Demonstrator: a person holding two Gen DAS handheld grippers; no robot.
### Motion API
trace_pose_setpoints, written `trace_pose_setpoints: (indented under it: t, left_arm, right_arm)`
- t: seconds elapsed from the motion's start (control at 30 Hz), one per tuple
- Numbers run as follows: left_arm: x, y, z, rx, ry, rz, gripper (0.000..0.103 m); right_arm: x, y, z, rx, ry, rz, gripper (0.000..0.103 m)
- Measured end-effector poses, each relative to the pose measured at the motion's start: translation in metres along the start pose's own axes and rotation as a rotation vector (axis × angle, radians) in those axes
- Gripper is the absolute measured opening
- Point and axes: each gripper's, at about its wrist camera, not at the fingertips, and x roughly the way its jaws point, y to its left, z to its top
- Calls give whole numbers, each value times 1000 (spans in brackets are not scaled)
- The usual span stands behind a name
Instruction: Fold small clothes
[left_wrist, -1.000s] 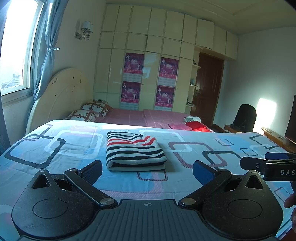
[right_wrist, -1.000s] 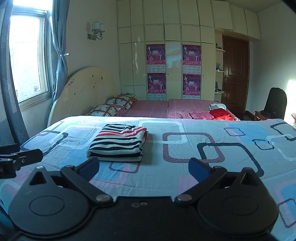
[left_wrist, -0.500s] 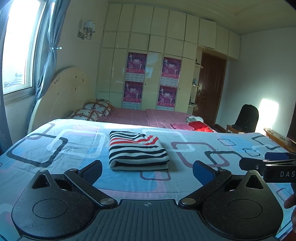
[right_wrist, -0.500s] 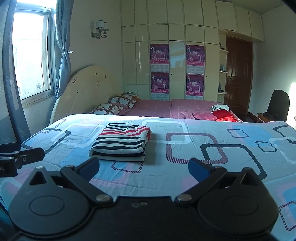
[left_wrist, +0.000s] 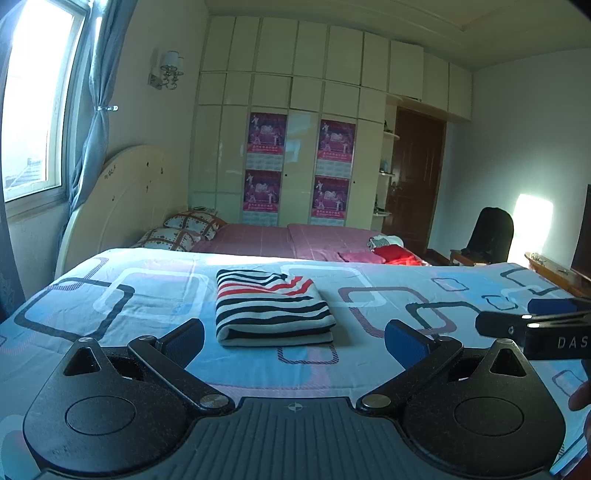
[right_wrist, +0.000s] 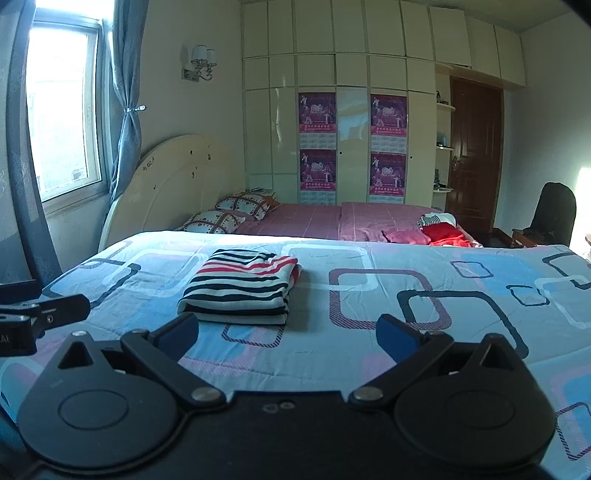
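- Striped garment: folded into a neat rectangle, black, white and red stripes, lying flat on the blue patterned bedspread.
- Left tool: jaws spread wide, nothing held, short of the garment's near edge, not touching it.
- Right tool: jaws equally wide, empty, near and right of the garment, apart from it.
- Beyond: pink-covered bed with two pillows, red cloth, cream wardrobe, dark chair.
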Motion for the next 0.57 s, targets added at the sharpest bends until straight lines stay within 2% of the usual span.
trace_pose_setpoints:
  t: [0.23, 0.47, 0.57]
  left_arm:
    - [-1, -1, -1, 1, -12, -4, 103]
    - [-9, -5, -4, 15, -61, 14, 102]
    - [-9, -6, -3, 6, -52, 12, 102]
  right_arm:
    - [-1, -2, 0, 0, 0, -3, 103]
    - [-1, -2, -1, -1, -1, -4, 103]
    - [-1, -3, -1, -2, 0, -3, 103]
